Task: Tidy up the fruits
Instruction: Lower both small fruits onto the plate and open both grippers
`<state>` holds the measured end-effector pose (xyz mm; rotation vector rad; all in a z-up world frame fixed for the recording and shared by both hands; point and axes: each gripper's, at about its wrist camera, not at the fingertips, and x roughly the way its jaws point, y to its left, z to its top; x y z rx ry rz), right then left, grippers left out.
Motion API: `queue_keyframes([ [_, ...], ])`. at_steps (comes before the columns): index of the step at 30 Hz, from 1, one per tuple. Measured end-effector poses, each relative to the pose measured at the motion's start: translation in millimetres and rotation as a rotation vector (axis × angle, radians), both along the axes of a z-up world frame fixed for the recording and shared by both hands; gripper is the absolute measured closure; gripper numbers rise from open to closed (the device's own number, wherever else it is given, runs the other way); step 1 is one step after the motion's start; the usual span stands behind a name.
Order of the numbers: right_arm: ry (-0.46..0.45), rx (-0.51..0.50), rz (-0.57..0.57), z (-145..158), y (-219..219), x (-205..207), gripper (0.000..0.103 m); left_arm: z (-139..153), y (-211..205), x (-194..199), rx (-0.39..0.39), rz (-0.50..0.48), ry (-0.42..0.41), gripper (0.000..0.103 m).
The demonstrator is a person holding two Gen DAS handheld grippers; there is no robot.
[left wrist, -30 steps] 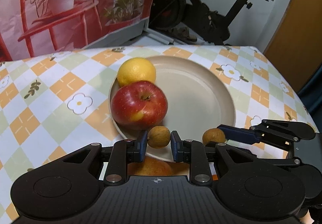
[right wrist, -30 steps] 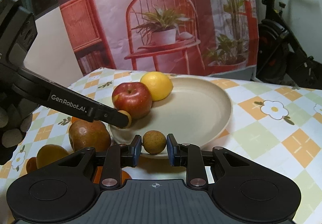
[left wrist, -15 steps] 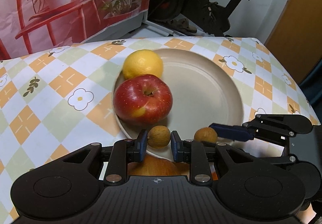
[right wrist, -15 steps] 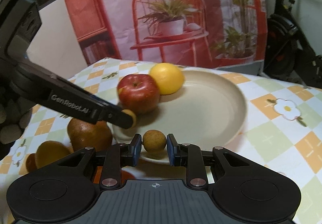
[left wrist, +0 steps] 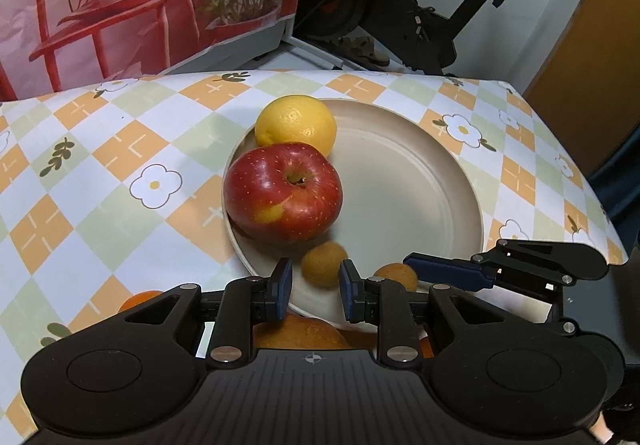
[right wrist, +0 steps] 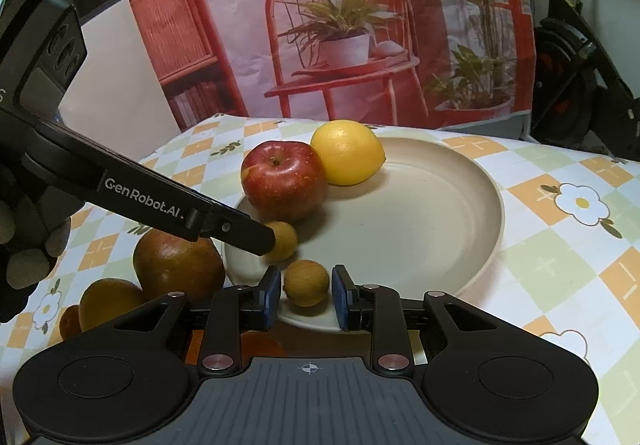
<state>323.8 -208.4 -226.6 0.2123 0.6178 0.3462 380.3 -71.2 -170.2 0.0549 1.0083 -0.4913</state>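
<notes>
A beige plate [left wrist: 420, 181] holds a red apple [left wrist: 282, 191] and a yellow lemon [left wrist: 296, 125] at its left side. My left gripper [left wrist: 316, 281] hangs over the plate's near rim. Its small brown fruit [left wrist: 324, 265] looks blurred, just past the pads and slipped free onto the plate. My right gripper [right wrist: 306, 297] is beside it, jaws opening. A second small brown fruit [right wrist: 306, 283] sits between its pads with thin gaps on both sides. The left gripper's finger [right wrist: 240, 229] reaches in from the left in the right wrist view.
On the chequered cloth left of the plate lie a large brown fruit [right wrist: 178, 269] and orange fruits [right wrist: 108, 305]. A gloved hand [right wrist: 28, 245] holds the left gripper. A printed backdrop [right wrist: 340, 25] and an exercise bike [left wrist: 420, 25] stand behind the table.
The left gripper's small fruit has slid forward out of the pads toward the apple. Slim gaps now show beside the right gripper's fruit. Both grippers edged closer over the plate.
</notes>
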Motion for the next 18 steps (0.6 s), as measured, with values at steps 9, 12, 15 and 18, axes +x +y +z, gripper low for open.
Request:
queue_keyframes([
  [9,-0.030,0.055,-0.112,7.4,-14.9,-25.2,0.069,19.1,13.4,-19.5,-0.041,0.057,-0.067,0.073],
  [12,-0.049,0.081,-0.165,9.6,-21.9,-41.9,0.069,29.0,22.1,-31.0,-0.059,0.092,-0.106,0.073],
  [15,-0.060,0.077,-0.184,9.1,-24.8,-55.8,0.069,38.1,32.1,-45.1,-0.061,0.126,-0.152,0.073],
  [18,-0.065,0.075,-0.205,6.2,-24.4,-70.3,0.069,44.7,44.9,-59.1,-0.064,0.171,-0.188,0.073],
])
